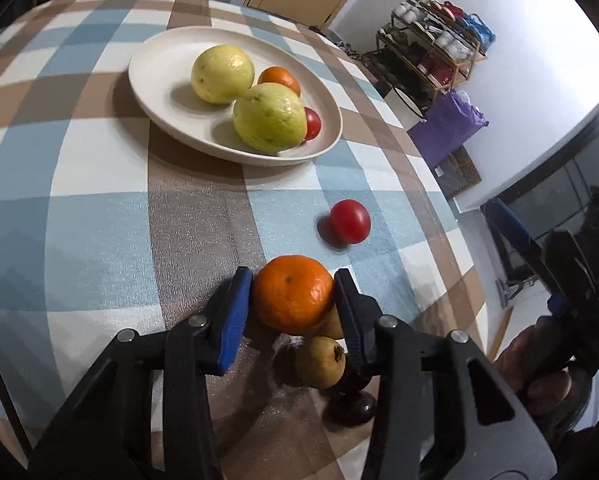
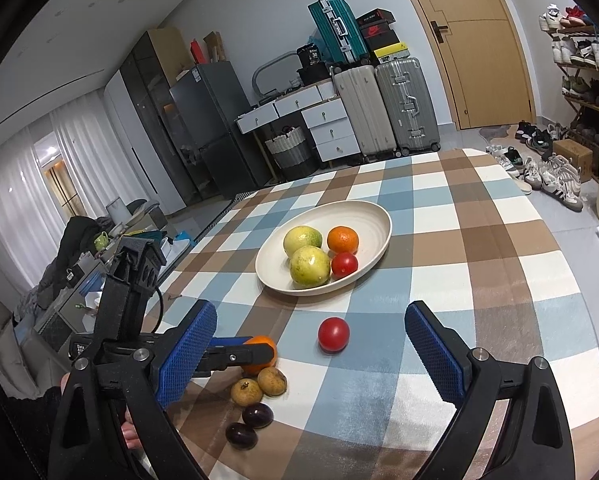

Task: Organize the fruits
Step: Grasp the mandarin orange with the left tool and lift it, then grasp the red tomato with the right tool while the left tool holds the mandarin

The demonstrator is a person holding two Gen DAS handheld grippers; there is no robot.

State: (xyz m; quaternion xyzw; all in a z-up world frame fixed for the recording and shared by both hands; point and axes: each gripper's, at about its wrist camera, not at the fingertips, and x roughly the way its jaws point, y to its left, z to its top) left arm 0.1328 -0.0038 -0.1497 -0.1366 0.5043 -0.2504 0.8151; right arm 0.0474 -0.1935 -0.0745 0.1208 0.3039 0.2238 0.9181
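My left gripper [image 1: 293,294] is shut on an orange mandarin [image 1: 291,292], held just above the checked tablecloth; it also shows in the right wrist view [image 2: 259,354]. A white oval plate [image 1: 167,64] holds two yellow-green guavas [image 1: 269,116], another mandarin [image 1: 280,79] and a red tomato [image 1: 312,123]. A loose red tomato [image 1: 349,221] lies on the cloth between the plate and the grippers. My right gripper [image 2: 311,352] is open and empty, with the loose tomato [image 2: 333,334] ahead between its fingers.
Two brownish small fruits [image 2: 259,386] and two dark plums [image 2: 249,424] lie on the cloth near the left gripper. The table's right edge [image 1: 451,208] drops to the floor. Suitcases [image 2: 383,108], a door and shoe racks stand beyond the table.
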